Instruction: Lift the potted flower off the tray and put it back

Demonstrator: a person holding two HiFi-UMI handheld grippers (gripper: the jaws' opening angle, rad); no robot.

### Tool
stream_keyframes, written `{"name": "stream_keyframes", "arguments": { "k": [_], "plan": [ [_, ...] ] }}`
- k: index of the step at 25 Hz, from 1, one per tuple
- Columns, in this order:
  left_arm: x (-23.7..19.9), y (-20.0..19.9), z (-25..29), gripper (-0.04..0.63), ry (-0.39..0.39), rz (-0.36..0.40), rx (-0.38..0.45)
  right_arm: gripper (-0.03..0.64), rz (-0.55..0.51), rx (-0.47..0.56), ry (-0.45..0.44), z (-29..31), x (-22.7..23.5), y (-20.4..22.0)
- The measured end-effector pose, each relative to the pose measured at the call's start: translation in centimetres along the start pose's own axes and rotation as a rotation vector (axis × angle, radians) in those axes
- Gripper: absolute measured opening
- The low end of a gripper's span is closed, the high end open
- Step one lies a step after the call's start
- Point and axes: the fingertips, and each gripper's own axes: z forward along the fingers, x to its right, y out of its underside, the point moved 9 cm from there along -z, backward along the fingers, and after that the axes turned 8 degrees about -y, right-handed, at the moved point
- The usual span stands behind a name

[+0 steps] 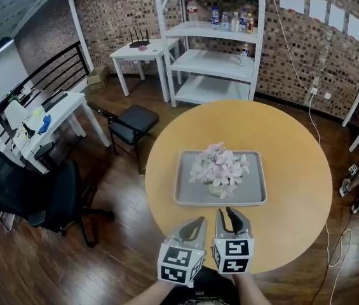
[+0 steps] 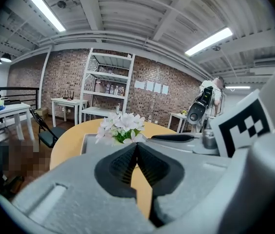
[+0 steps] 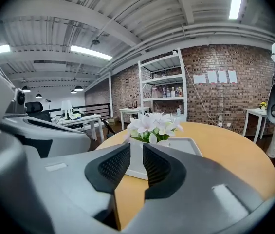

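Note:
The potted flower (image 1: pixel 220 168), pale pink and white blooms in a small white pot, stands upright in the middle of the grey tray (image 1: pixel 189 197) on the round wooden table (image 1: pixel 293 170). Both grippers hover side by side over the table's near edge, short of the tray and pointing at it. My left gripper (image 1: pixel 199 222) has its jaw tips together with nothing between them. My right gripper (image 1: pixel 232 216) shows a narrow gap between its jaws and holds nothing. In the right gripper view the flower (image 3: pixel 152 126) stands straight ahead beyond the jaws; in the left gripper view the flower (image 2: pixel 122 126) is slightly left.
A white shelf unit (image 1: pixel 214 43) with bottles and a small white table (image 1: pixel 144 53) stand against the brick wall behind. A black chair (image 1: pixel 131 122) sits left of the table, an office chair (image 1: pixel 46 192) nearer. A camera on a stand (image 2: pixel 200 108) is to the right.

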Motion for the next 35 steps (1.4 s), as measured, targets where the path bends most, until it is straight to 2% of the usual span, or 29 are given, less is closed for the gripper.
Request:
{"name": "stream_keyframes", "arguments": {
  "k": [6, 12, 17, 25, 35],
  "plan": [
    [-1.0, -1.1, 3.0, 0.003, 0.030, 0.009, -0.013, 0.131, 0.026, -0.040, 0.050, 2.8, 1.5, 0.5],
    [-2.4, -2.0, 5.0, 0.003, 0.031, 0.014, -0.030, 0.241, 0.057, -0.083, 0.091, 5.8, 3.0, 1.4],
    [-3.8, -2.6, 6.3, 0.003, 0.022, 0.024, -0.049, 0.391, 0.094, -0.105, 0.118, 8.5, 4.0, 2.1],
    [-5.4, -3.2, 8.8, 0.003, 0.010, 0.032, -0.072, 0.479, 0.148, -0.158, 0.142, 12.5, 6.1, 3.2],
    [-6.7, -3.1, 11.4, 0.003, 0.004, 0.020, -0.095, 0.554, 0.151, -0.262, 0.138, 17.1, 7.6, 4.4]
  ]
}}
